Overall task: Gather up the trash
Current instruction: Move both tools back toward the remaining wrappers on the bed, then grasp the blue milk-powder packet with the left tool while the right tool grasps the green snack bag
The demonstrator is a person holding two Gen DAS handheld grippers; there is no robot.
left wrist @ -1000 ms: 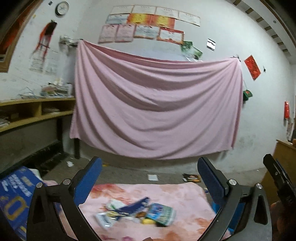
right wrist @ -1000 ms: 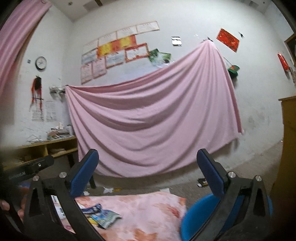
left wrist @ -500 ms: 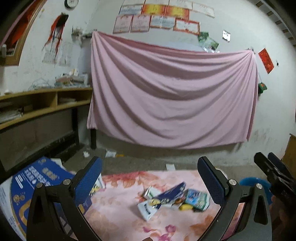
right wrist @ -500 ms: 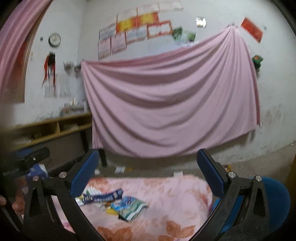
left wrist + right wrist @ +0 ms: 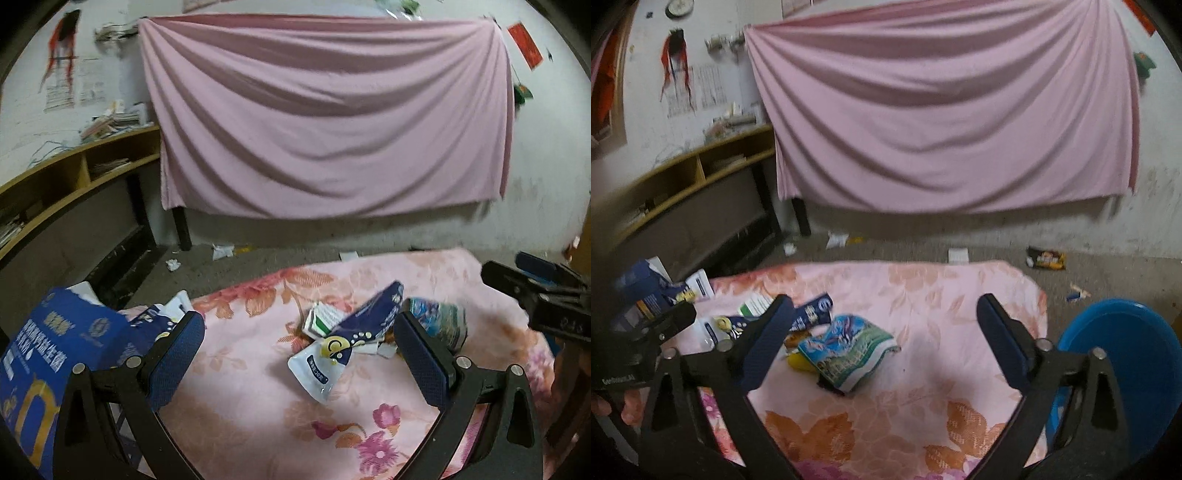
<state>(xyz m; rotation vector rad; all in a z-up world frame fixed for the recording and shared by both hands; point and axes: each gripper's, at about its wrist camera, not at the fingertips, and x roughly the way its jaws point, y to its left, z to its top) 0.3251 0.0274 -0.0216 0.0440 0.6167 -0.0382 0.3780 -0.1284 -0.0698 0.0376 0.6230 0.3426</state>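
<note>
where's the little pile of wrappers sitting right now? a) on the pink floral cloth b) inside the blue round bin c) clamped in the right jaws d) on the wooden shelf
a: the small pile of crumpled wrappers and pouches lies on the pink floral cloth; the round blue plastic bin stands apart at the right, and both the right gripper and the left gripper are open and hold nothing.

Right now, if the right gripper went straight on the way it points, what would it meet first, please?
Probably the floral cloth, just right of the teal packet; the right gripper is open and empty, and depth is hard to judge.
</note>
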